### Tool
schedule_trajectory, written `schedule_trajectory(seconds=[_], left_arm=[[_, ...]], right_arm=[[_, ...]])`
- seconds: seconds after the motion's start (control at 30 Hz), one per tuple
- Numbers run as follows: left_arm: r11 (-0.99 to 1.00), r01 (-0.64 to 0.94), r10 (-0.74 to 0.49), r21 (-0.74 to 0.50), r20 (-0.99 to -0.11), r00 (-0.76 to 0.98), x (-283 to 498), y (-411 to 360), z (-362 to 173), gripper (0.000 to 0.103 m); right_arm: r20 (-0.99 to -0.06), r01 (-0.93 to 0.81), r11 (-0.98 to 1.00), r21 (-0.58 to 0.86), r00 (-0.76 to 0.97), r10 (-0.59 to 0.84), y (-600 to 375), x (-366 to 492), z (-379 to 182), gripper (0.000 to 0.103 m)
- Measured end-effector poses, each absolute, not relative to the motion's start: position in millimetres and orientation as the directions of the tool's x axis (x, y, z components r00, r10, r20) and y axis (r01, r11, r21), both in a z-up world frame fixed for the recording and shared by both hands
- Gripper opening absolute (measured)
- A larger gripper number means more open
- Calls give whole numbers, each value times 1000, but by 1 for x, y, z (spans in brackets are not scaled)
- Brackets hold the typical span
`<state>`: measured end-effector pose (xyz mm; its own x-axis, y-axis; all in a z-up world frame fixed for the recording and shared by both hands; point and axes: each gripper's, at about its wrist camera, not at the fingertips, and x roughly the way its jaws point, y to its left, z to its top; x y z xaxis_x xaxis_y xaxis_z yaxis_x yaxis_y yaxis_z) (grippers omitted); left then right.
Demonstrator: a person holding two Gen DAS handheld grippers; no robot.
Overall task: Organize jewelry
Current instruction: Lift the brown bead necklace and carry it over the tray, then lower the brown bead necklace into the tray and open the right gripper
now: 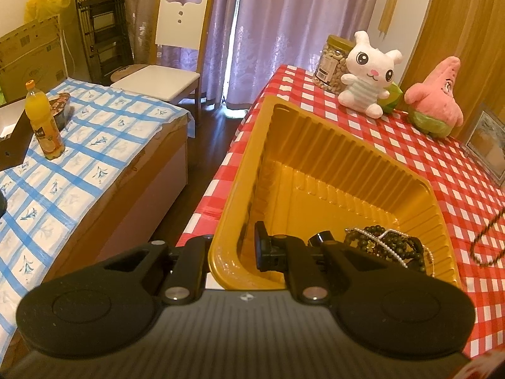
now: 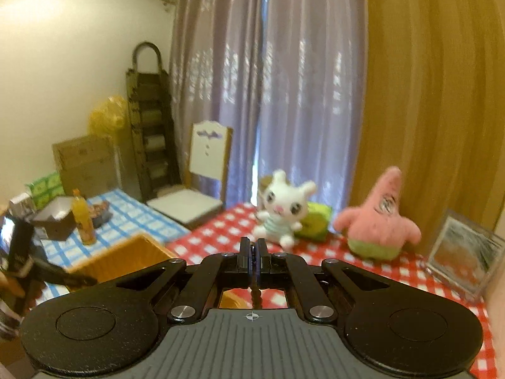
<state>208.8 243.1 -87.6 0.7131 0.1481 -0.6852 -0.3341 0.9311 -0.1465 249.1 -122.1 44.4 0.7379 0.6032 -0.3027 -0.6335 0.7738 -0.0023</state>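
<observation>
A yellow ribbed plastic tray (image 1: 246,145) sits at the left edge of the red checked table (image 1: 457,189). My left gripper (image 1: 232,237) is shut on the tray's near wall, one finger outside and one inside. A heap of dark bead bracelets and a pearl strand (image 1: 388,246) lies in the tray's near right corner. A dark beaded strand (image 1: 486,243) loops over the cloth to the right of the tray and rises out of view. My right gripper (image 2: 253,246) is raised above the table and shut on a dark beaded strand (image 2: 255,297) that hangs below its pads. The tray (image 2: 126,259) shows low on the left.
A white bunny plush (image 1: 369,72), a pink starfish plush (image 1: 435,94) and a jar of nuts (image 1: 331,60) stand at the table's far side, a picture frame (image 2: 464,252) at the right. A low table with a blue checked cloth (image 1: 79,158) holds an orange juice bottle (image 1: 42,120).
</observation>
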Motion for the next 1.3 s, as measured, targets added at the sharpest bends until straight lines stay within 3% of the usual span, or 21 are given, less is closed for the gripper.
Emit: schedule_trajectory(seconds=[0.2,0.33,0.57,0.93,1.0,1.07,1.13,1.3], left_arm=[[933,-325,136,-156,-682,718,209,244,-88,10],[934,-319,127,-164,-680,722,207,245,-88,10],[934,-311,115,-174,-679,725,207,248,-90,10],[936,-296,91,-190,-681,726,210,253,-94,10],[936,-294,86,-195,-683,726,211,255,-96,10],[936,-291,82,-196,-685,724,212,256,-98,10],[938,-287,78,-196,-686,723,213,258,-100,10],[939,-282,69,-198,-694,716,219,264,-108,10]], right_arm=[[-217,-700,712,49,688,692,-92,250,62,2],[-221,-734,673,88,645,732,-66,256,58,2],[-386,-744,650,156,560,733,-19,278,11,2],[-612,-651,727,217,489,621,9,298,-73,3],[-639,-642,738,210,481,600,10,298,-79,10],[-641,-624,750,221,486,593,6,294,-82,42],[-626,-600,764,239,507,593,-2,289,-82,53],[-637,-510,814,277,537,553,-21,278,-81,57]])
